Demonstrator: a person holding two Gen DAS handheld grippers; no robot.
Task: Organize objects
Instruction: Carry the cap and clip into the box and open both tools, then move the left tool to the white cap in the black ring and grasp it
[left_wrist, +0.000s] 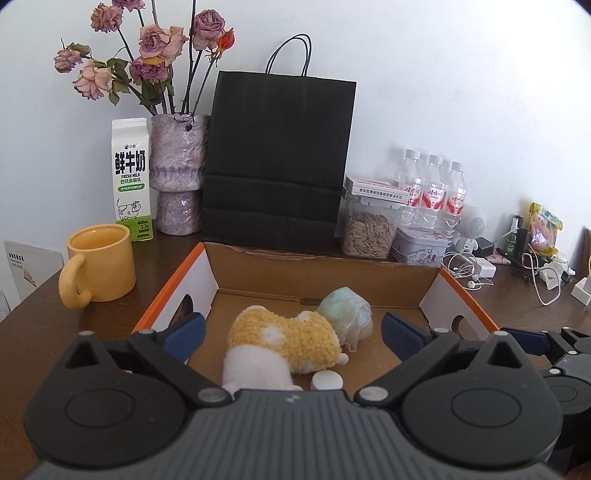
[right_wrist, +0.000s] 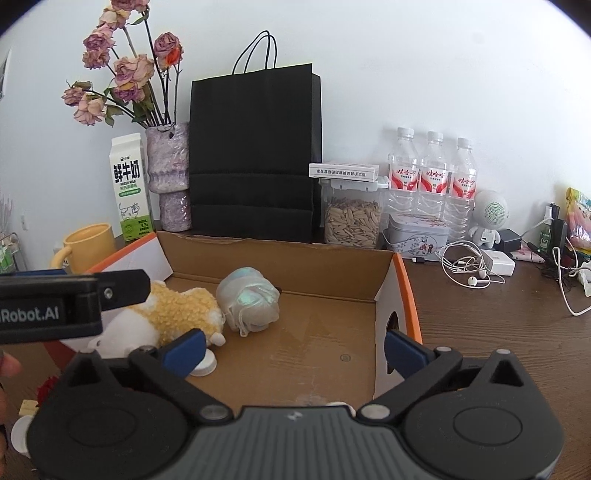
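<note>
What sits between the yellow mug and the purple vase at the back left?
A white-and-green milk carton stands between the yellow ceramic mug and the mottled purple vase, clearest in the left wrist view.

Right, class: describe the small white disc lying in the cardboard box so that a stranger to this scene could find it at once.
Start at the open cardboard box with orange edges, in front of the tall black paper bag. Inside lies a yellow-and-white plush toy, with a pale wrapped bundle beside it. The white disc lies flat on the box floor against the toy's near side, the only hard, round, flat thing there.

Soft daylight, sharp, fisheye-warped edges
</note>
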